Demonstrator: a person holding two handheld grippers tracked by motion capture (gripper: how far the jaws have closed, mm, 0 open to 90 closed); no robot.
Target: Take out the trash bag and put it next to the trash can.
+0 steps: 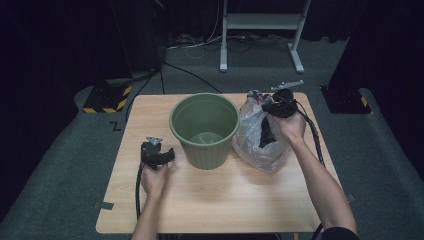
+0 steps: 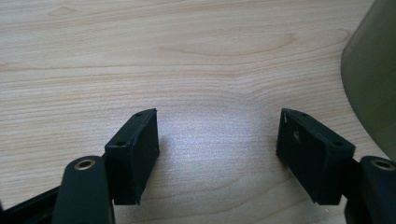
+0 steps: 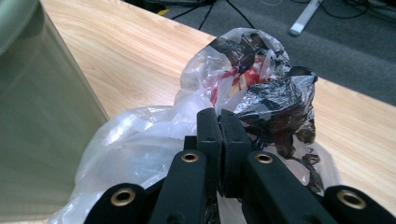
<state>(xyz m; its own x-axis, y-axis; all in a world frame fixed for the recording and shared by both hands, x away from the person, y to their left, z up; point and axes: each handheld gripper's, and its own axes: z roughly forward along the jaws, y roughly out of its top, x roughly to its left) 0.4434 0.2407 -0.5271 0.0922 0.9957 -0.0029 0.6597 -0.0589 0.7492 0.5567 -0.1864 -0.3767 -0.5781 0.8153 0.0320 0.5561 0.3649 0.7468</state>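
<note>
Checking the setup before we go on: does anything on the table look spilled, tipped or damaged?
Nothing stands out. The green bucket stands upright on the table, and the plastic bag sits beside it, crumpled but with nothing spilled. The right gripper is shut on the bag; the left gripper is open over bare wood.

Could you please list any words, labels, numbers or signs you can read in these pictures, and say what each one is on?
"Z": a dark mark on the grey carpet left of the light wooden table.
Clear plastic bag with red and black print: crumpled, unreadable.
Round green plastic bucket: no lettering visible.
</note>
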